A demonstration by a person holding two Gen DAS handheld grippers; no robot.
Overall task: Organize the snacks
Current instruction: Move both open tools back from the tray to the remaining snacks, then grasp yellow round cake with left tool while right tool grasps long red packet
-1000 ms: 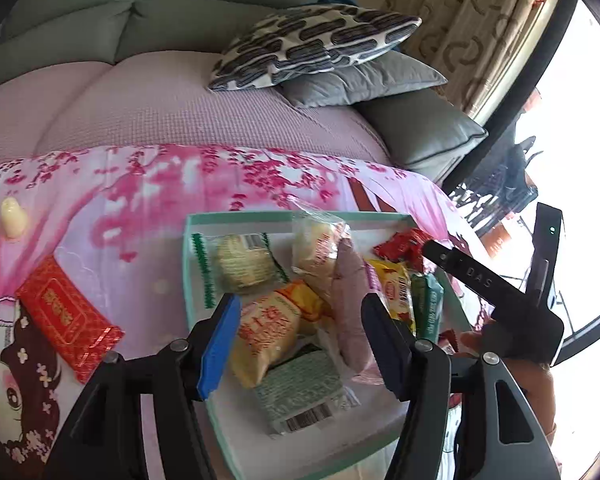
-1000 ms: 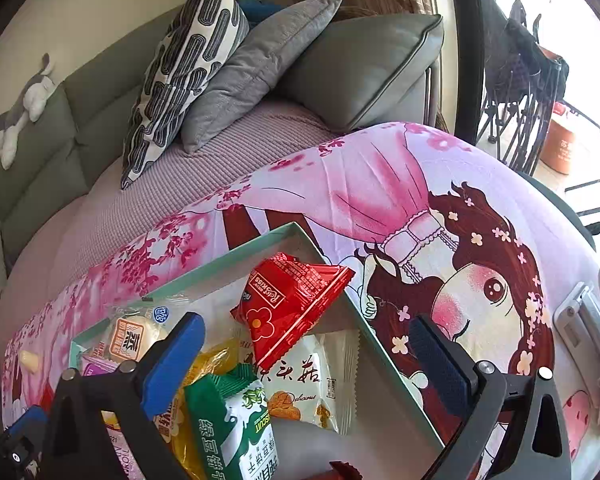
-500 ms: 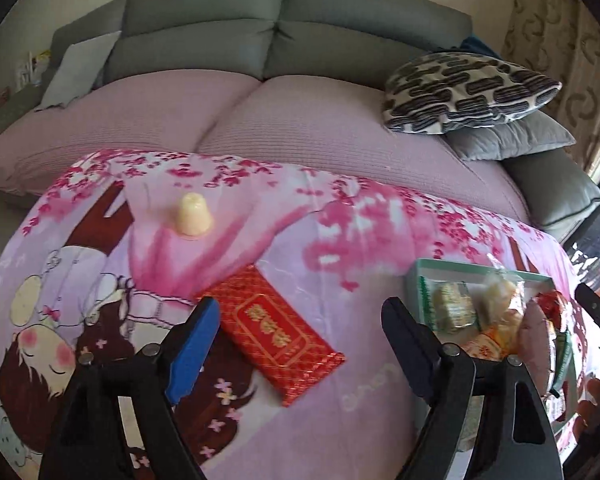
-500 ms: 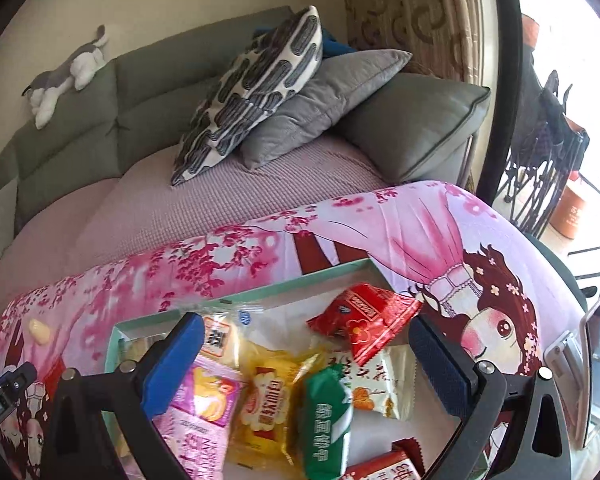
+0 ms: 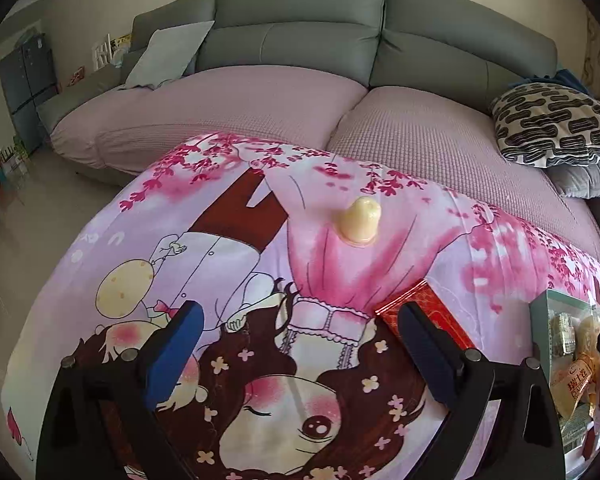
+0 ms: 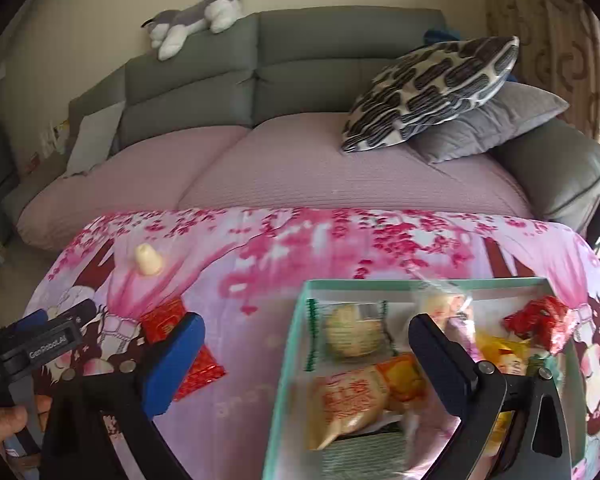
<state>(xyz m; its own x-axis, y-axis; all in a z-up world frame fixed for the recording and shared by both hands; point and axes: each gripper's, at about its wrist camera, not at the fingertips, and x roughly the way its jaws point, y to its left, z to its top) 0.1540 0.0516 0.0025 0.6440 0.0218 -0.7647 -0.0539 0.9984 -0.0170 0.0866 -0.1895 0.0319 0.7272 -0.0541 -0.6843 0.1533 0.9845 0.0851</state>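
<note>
the left gripper hangs over the pink cartoon cloth, its jaws opening with nothing between them. a red packet lies just by its right finger, a pale jelly cup farther off. the right gripper stands wide and empty over the near edge of the green box, which holds wrapped snacks.

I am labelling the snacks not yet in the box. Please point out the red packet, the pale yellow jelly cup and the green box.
red packet (image 6: pixel 165 317): right wrist view, upper end.
pale yellow jelly cup (image 5: pixel 360 221): left wrist view, its side.
green box (image 6: pixel 420 280): right wrist view, far rim.
</note>
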